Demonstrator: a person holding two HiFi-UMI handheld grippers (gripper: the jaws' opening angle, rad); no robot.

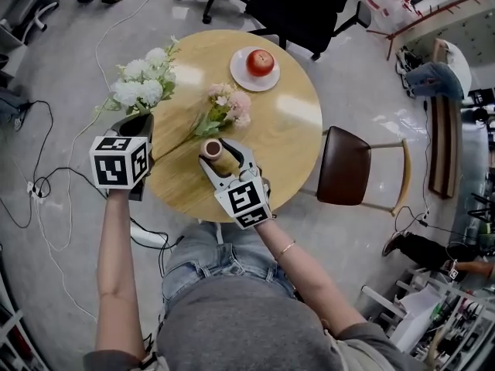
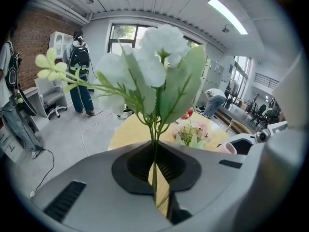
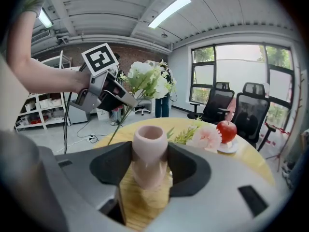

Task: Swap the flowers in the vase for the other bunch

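fingers [image 2: 91,178] of our left gripper [image 2: 155,175] pinch the white flowers [image 2: 154,57] by the stems, while our right gripper [image 3: 149,166] clamps the pink vase [image 3: 149,144] on the table [image 1: 294,122] beside the pink flowers [image 1: 230,103].

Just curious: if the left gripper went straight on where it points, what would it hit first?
Probably the table top: the left gripper, shut on the white flowers, tilts down toward it. The pink bunch lies slightly right of that line; depth is unclear.

Bare wood spans the table's [image 1: 298,130] right side, while the pink bunch [image 1: 230,103] lies just behind the vase [image 1: 210,148] and a plate [image 1: 238,73] occupies the far edge.
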